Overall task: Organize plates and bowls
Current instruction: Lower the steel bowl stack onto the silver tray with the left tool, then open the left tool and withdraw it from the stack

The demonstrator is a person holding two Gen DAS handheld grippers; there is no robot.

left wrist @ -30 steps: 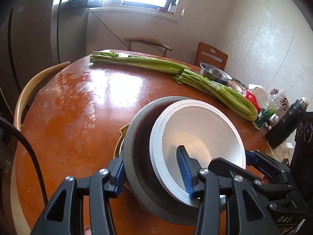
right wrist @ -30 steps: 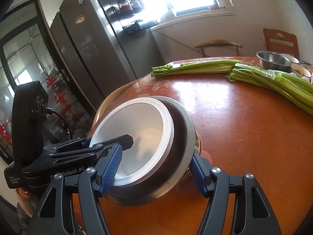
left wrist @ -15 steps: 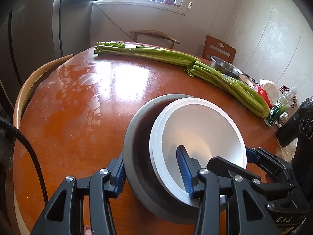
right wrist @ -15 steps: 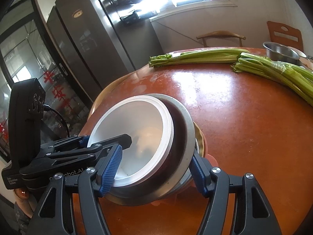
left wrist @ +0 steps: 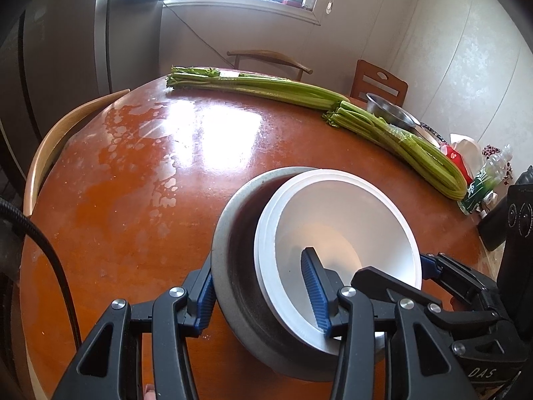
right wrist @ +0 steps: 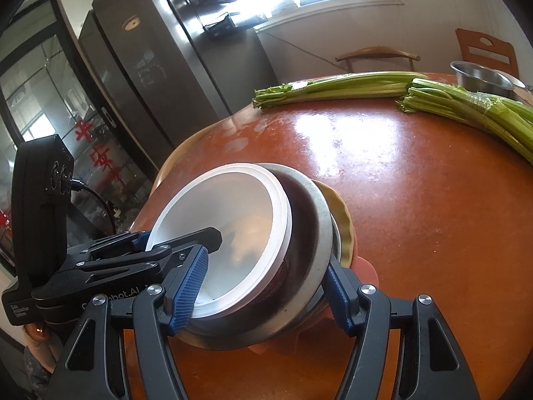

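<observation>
A white bowl (left wrist: pixel 349 220) sits nested in a dark bowl with a grey rim (left wrist: pixel 226 226), both tilted, low over the round red-brown table (left wrist: pixel 150 166). My left gripper (left wrist: pixel 258 283) is shut on this stack, one pad outside the grey rim and the other inside the white bowl. From the opposite side my right gripper (right wrist: pixel 265 271) is shut on the same stack: its left pad lies inside the white bowl (right wrist: pixel 233 220) and its right pad under the grey rim (right wrist: pixel 319 213). Beneath the bowls show a yellow plate (right wrist: pixel 343 220) and an orange piece (right wrist: pixel 364 270).
Two long celery bunches (left wrist: pixel 266 83) (right wrist: pixel 466 110) lie across the far half of the table. A steel bowl (left wrist: pixel 389 113), bottles and packets (left wrist: pixel 486 183) crowd the far right edge. Wooden chairs (left wrist: pixel 50 153) ring the table, and a tall fridge (right wrist: pixel 160 66) stands behind.
Both grippers and the bowl stack have sunk a little toward the table. The grips look unchanged, and the yellow plate's edge no longer shows in the left wrist view.
</observation>
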